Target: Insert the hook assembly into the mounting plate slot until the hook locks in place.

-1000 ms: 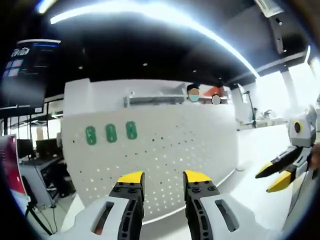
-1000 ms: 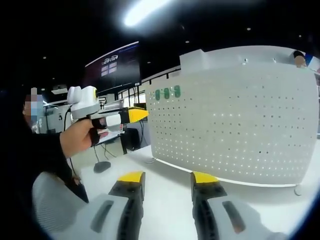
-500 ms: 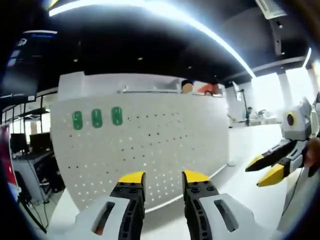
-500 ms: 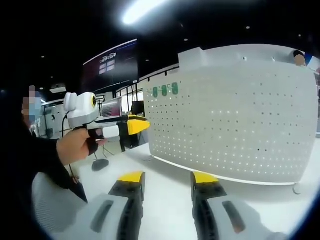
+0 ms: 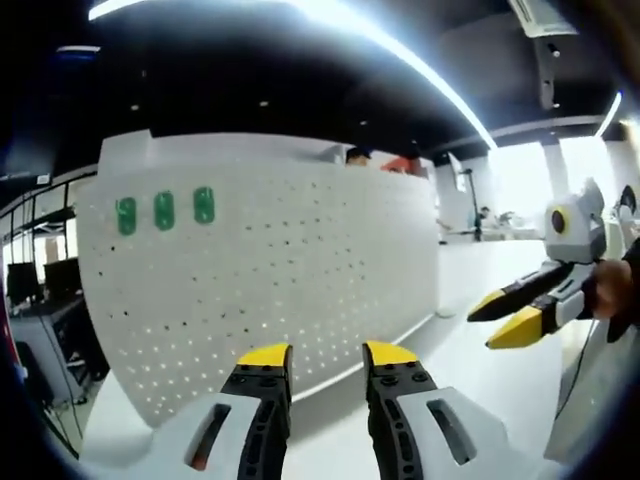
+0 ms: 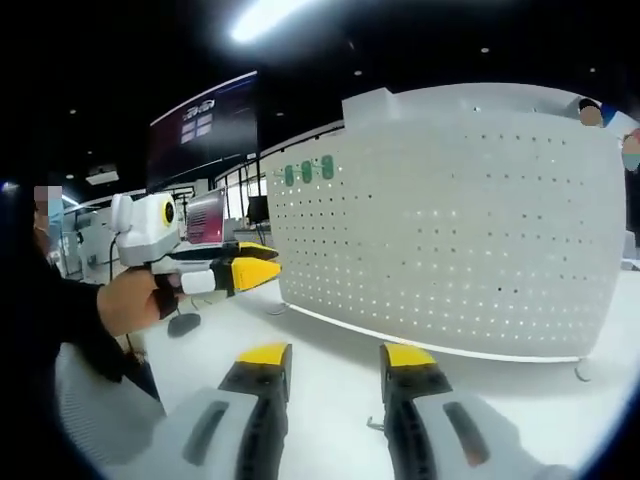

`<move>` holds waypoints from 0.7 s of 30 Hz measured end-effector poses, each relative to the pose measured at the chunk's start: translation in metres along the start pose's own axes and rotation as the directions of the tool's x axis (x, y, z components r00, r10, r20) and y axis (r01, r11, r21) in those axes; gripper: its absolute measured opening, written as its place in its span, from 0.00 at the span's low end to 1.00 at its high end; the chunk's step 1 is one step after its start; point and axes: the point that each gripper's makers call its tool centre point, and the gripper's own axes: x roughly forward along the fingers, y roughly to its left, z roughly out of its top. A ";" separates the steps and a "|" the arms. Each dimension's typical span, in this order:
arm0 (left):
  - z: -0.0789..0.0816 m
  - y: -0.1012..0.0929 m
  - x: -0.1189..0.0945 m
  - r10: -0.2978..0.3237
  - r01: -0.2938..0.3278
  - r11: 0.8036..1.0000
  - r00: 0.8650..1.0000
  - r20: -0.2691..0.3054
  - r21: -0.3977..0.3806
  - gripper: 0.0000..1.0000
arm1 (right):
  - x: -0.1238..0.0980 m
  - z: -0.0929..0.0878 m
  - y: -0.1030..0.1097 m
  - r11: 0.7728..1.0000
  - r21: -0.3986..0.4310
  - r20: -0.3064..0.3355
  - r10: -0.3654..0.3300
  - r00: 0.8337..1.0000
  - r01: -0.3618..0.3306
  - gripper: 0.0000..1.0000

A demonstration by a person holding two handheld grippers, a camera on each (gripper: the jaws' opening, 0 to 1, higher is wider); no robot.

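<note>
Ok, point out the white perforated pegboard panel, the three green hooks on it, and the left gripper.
White perforated pegboard panel (image 5: 300, 270), left gripper view, bare middle.
Three green hooks (image 5: 164, 210), left gripper view, middle hook.
Left gripper (image 5: 327, 358), left gripper view, between its yellow fingertips.

We see the pegboard (image 5: 260, 270) upright on the table (image 6: 330, 370), three hooks (image 5: 164, 211) at its upper left corner, both grippers in front, apart.

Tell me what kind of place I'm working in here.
Probably an open office or lab demo space: a white pegboard with three green hooks stands on a white table, with monitors behind and a dark ceiling with strip lights.
</note>
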 end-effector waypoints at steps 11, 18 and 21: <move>-0.003 -0.009 0.002 -0.037 0.037 0.999 0.999 -0.007 0.002 0.28 | 0.009 -0.028 -0.015 0.998 -0.034 -0.112 -0.051 0.992 0.048 0.30; -0.002 -0.011 0.001 -0.052 0.052 0.999 0.999 0.000 -0.005 0.26 | 0.012 -0.051 -0.022 0.996 -0.048 -0.199 -0.077 0.977 0.069 0.28; -0.002 -0.009 0.000 -0.054 0.054 0.998 0.999 0.006 -0.013 0.26 | 0.014 -0.059 -0.021 0.996 -0.061 -0.224 -0.075 0.972 0.063 0.27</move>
